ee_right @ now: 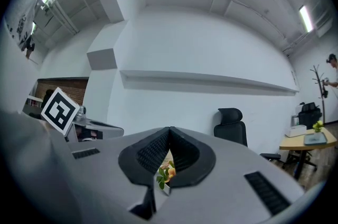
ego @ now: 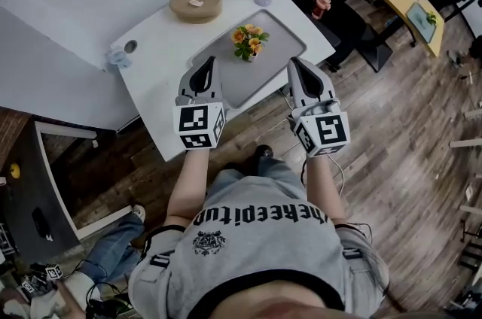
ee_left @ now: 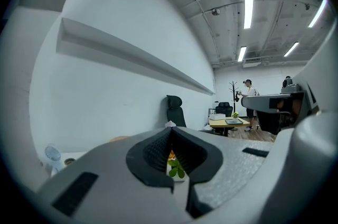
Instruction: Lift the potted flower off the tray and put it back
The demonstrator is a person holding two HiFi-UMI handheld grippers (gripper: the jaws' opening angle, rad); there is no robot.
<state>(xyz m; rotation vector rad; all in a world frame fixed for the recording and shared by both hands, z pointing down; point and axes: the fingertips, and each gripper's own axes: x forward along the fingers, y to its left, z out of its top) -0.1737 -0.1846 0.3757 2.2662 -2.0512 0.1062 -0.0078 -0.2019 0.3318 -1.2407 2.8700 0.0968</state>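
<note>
While the potted flower is sitting on the tray, left gripper and right gripper are hovering, fingers closed, empty; lift likely needing them opening first.

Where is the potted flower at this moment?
In the head view the potted flower stands on the grey tray on the white table, ahead of the left gripper and right gripper.

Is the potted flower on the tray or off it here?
On the tray. In the head view, the potted flower stands upright on the grey tray, which lies on the white table.
</note>
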